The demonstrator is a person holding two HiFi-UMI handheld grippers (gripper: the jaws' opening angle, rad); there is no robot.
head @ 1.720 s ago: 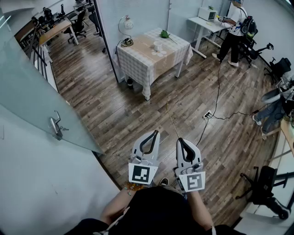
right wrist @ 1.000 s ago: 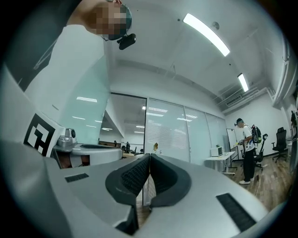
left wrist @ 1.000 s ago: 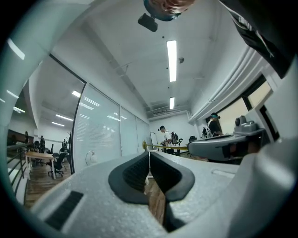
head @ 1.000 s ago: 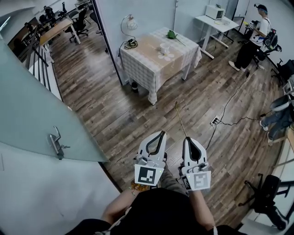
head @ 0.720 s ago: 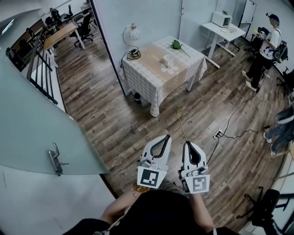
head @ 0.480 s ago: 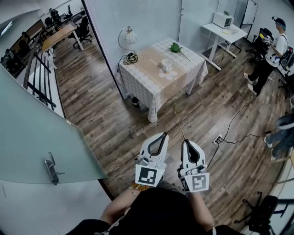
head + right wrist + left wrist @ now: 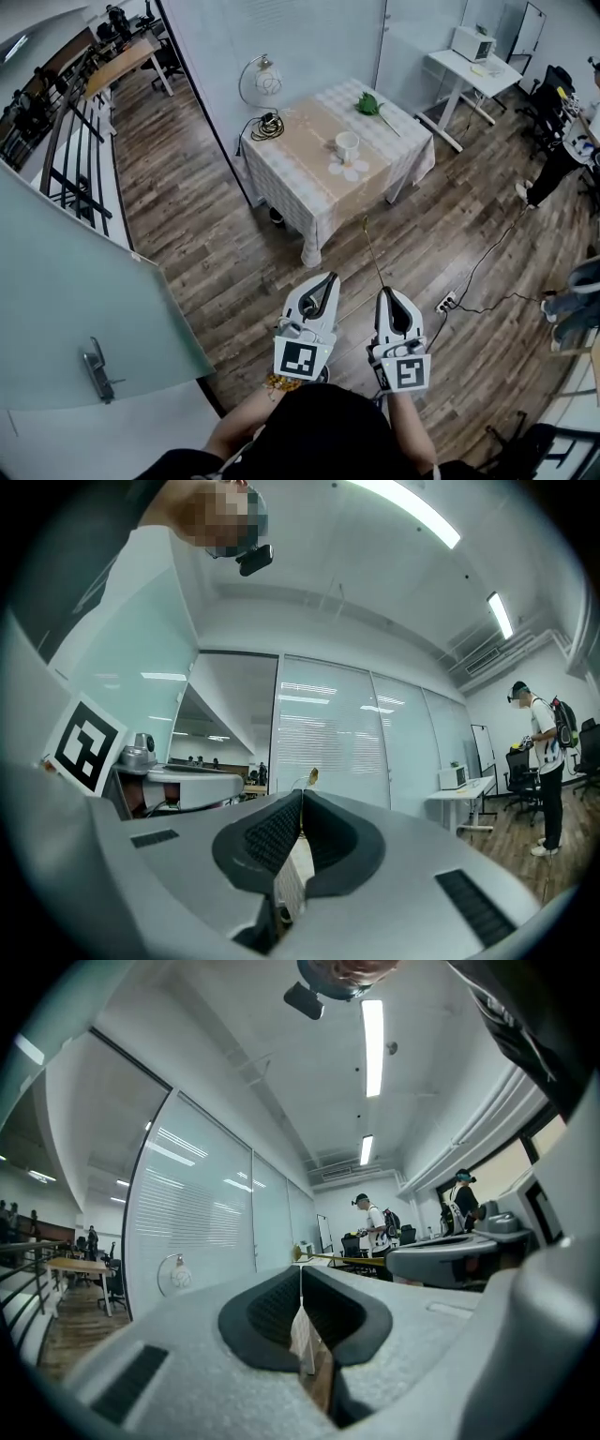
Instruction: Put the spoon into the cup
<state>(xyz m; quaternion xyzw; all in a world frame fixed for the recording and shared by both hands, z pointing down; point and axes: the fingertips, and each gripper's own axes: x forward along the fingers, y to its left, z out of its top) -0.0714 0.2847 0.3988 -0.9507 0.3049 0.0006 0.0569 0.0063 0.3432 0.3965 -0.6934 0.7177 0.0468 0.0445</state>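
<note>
We are gripping the spoon (image 7: pixel 373 253) in the right hand-held gripper (image 7: pixel 390 294), left hand-held gripper (image 7: pixel 327 279) closed empty, far from the cup (image 7: pixel 347 145).

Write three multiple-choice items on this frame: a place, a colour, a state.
1. Where does the round cup stand?
A. floor
B. square table with checked cloth
C. chair

2. What colour is the cup?
A. white
B. red
C. black

3. What is the state of the right claw?
A. open, empty
B. lying on the table
C. shut on the long thin gold spoon

Answers:
1. B, the head view shows the cup on the cloth.
2. A, it looks plain white.
3. C, the jaws meet and the spoon sticks out ahead of them.
</note>
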